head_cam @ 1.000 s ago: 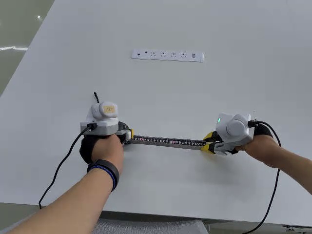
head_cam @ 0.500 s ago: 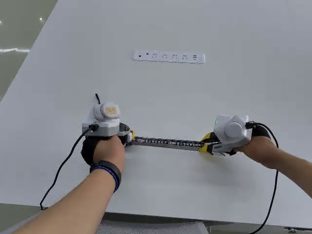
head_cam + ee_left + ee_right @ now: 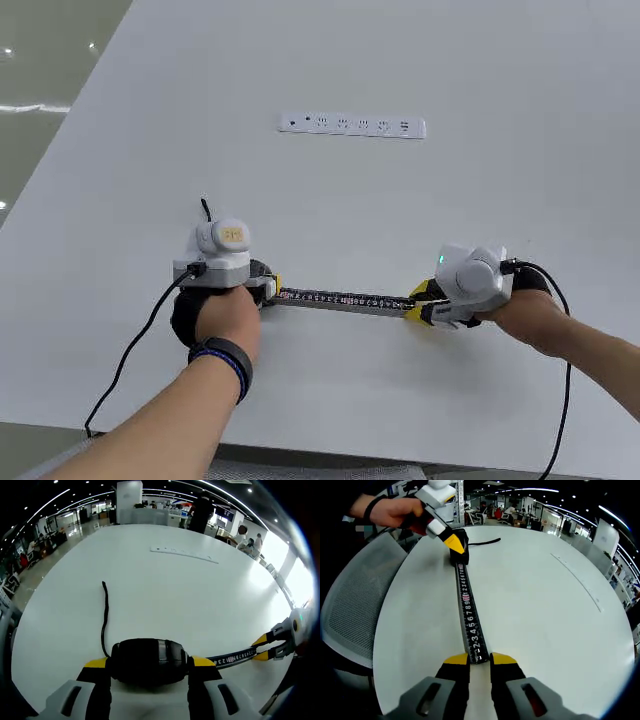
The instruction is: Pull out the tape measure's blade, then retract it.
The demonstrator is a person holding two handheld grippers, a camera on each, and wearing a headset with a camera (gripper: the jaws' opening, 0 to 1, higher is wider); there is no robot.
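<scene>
Tape measure point(image 3: 149, 661) lies on the near part of the white table point(image 3: 420, 200). Its long axis runs left to right, with the black case at the left end and the blade point(image 3: 345, 299) drawn out flat toward the right. The left gripper point(image 3: 270, 288) is clamped on the case, its yellow-tipped jaws pressing the two sides. The right gripper point(image 3: 416, 301) is closed on the blade's free end, pinching the tip. The two grippers are well apart, joined by the blade.

The right gripper view looks along the blade, its numbers readable, to the case and the left gripper at the far end. It also catches a grey mesh chair point(image 3: 350, 615) off the table's near edge. The left gripper view shows a thin black strap point(image 3: 104, 615) trailing from the case across the table, away from the person. Farther off, a white power strip point(image 3: 352, 125) lies roughly parallel to the blade.
</scene>
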